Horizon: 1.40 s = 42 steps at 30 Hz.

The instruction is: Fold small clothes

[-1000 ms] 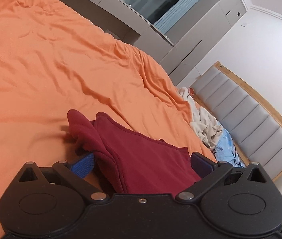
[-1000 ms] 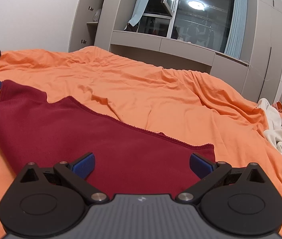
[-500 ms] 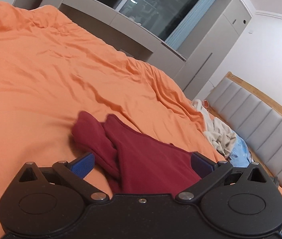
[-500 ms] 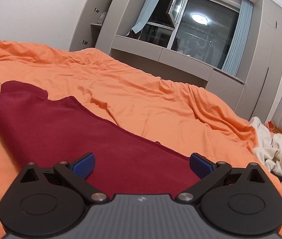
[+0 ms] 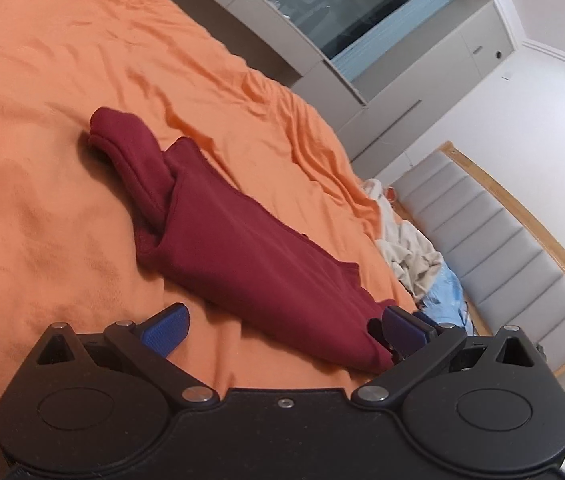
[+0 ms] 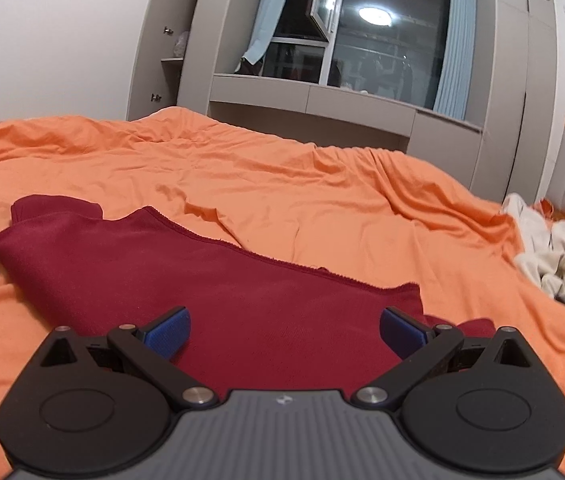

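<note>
**Maroon garment flat on orange bed, both grippers open over it**

Dark maroon knit garment (image 5: 258,264) lying folded lengthwise on rumpled orange bedsheet (image 5: 62,92), long strip shape, rolled sleeve-like end sticking out at far end. Raw hemmed edge along far side in right wrist view (image 6: 218,280).

Left gripper (image 5: 284,326) low over near end of garment, blue-padded fingers (image 5: 166,328) spread wide, nothing pinched; left pad over bare sheet, right pad touching or just beside garment's corner (contact hard to confirm). Right gripper (image 6: 284,326) over other end, blue fingers (image 6: 168,330) wide apart, cloth lying between them but not clamped. Part of left gripper's black body and a blue pad visible at left edge of right wrist view, just beside garment's far end.

Heap of cream and pale blue clothes (image 5: 414,256) at bed edge, well apart from garment. Grey padded headboard with wooden trim (image 5: 514,248) behind heap. Grey built-in cabinets and dark window with light blue curtains (image 6: 374,40) beyond bed.
</note>
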Each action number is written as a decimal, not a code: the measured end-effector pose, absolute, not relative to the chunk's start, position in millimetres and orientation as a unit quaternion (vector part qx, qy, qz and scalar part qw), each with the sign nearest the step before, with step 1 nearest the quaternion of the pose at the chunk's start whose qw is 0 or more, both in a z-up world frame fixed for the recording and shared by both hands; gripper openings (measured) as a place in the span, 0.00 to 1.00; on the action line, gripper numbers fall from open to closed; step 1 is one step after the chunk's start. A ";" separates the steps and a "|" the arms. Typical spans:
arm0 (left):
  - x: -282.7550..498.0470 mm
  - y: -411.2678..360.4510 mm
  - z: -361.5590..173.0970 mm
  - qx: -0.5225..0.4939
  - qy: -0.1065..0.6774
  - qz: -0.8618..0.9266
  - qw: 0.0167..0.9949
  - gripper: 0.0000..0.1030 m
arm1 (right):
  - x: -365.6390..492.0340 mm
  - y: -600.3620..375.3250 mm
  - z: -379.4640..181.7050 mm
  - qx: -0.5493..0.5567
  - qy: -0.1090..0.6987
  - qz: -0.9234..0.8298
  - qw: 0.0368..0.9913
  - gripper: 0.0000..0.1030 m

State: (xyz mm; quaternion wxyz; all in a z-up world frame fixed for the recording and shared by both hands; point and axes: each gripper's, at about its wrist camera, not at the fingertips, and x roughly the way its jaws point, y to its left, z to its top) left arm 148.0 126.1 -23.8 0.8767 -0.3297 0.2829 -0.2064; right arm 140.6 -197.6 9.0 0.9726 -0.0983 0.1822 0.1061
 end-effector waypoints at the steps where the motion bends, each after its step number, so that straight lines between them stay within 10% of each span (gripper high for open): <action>1: 150.5 125.8 -24.9 -0.336 0.282 -0.201 0.876 0.99 | 140.2 -198.1 9.0 -0.095 0.182 0.108 0.973 1.00; 42: 175.7 90.9 -26.8 -0.322 0.205 -0.039 0.923 0.94 | 141.3 -184.6 -17.0 -0.101 0.210 0.131 0.964 1.00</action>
